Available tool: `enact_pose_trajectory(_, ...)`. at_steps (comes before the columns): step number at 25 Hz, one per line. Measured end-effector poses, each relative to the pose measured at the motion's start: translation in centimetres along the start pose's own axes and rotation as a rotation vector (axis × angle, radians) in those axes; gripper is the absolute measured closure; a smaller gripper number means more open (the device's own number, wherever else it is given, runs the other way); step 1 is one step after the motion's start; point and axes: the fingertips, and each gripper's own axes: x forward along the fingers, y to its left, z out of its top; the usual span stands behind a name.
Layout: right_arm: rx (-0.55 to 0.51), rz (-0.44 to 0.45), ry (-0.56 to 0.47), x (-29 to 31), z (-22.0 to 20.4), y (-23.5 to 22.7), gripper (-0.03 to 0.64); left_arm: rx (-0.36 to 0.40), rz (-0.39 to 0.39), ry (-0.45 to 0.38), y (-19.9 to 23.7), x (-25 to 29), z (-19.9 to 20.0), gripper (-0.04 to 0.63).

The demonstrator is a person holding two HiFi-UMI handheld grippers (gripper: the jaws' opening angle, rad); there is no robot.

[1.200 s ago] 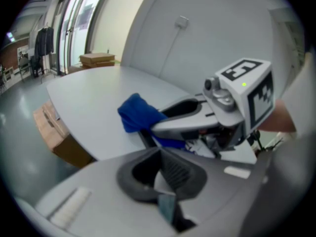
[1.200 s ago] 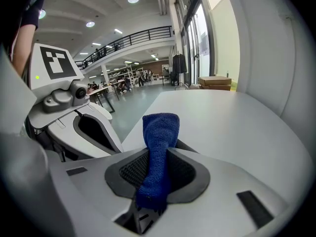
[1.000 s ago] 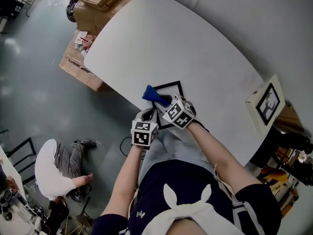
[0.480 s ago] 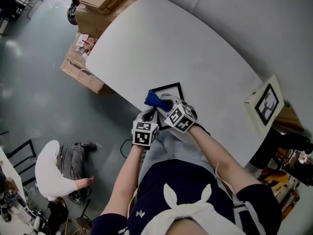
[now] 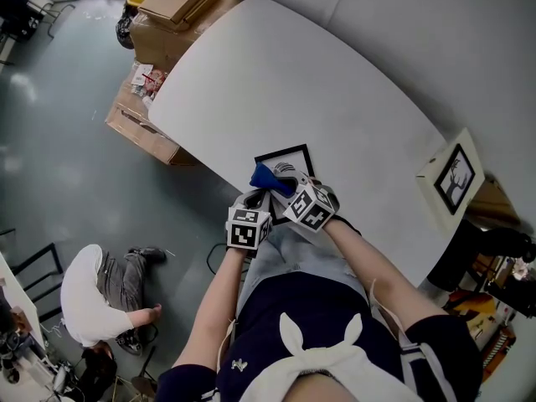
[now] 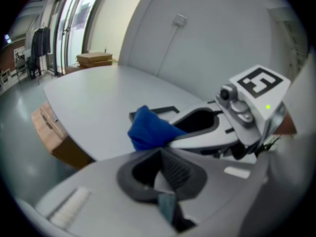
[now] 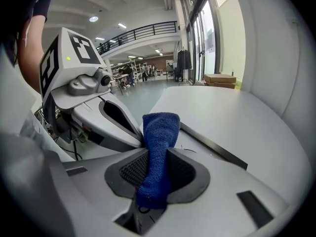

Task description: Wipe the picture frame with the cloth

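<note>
A black-edged picture frame [image 5: 286, 155] lies flat at the near edge of the white table [image 5: 335, 82]. My right gripper [image 7: 157, 169] is shut on a blue cloth [image 7: 159, 147]. The cloth [image 5: 267, 177] rests on the frame's near part. My left gripper [image 6: 162, 169] sits just left of it at the frame's near corner [image 5: 255, 198], jaws closed with a pale edge between them. The grip point itself is mostly hidden. From the left gripper view, the cloth [image 6: 148, 128] covers part of the frame [image 6: 165, 110].
A second framed picture [image 5: 453, 179] stands at the table's right end. Cardboard boxes [image 5: 167, 11] sit on the floor past the table's left end. A person [image 5: 92, 287] crouches on the floor at lower left. The table's near edge runs just under my grippers.
The right gripper has drawn the blue cloth a little toward me across the frame. The left gripper has stayed at the frame's near corner.
</note>
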Motion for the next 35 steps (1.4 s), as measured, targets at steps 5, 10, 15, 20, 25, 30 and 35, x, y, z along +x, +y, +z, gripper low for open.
enact_pose_trajectory(5, 0.001, -0.003, 0.011, -0.2, -0.4, 0.5, 0.528, 0.013, 0.002, 0.003, 0.0, -0.1, 0.0, 0.592)
enact_pose_trajectory(10, 0.013, -0.007, 0.012, -0.4, -0.6, 0.9, 0.528, 0.025, 0.001, 0.008, 0.0, -0.1, 0.0, 0.592)
enact_pose_trajectory(15, 0.032, -0.005, 0.021, -0.5, -0.8, 1.1, 0.528, 0.027, 0.000, 0.008, 0.0, 0.0, 0.0, 0.592)
enact_pose_trajectory(20, 0.054, -0.006, 0.029, -0.6, -1.2, 1.3, 0.528, 0.032, -0.003, 0.013, -0.1, 0.2, -0.1, 0.592)
enact_pose_trajectory(25, 0.087, 0.001, 0.037, -0.9, -1.3, 1.7, 0.528, 0.031, -0.008, 0.016, 0.0, 0.0, 0.0, 0.592)
enact_pose_trajectory(30, 0.120, 0.000, 0.043, -1.2, -1.8, 2.1, 0.528, 0.040, -0.010, 0.020, -0.1, 0.1, -0.1, 0.592)
enact_pose_trajectory(35, 0.187, -0.012, 0.035, -1.5, -2.0, 2.5, 0.528, 0.041, -0.012, 0.021, -0.1, -0.1, -0.1, 0.592)
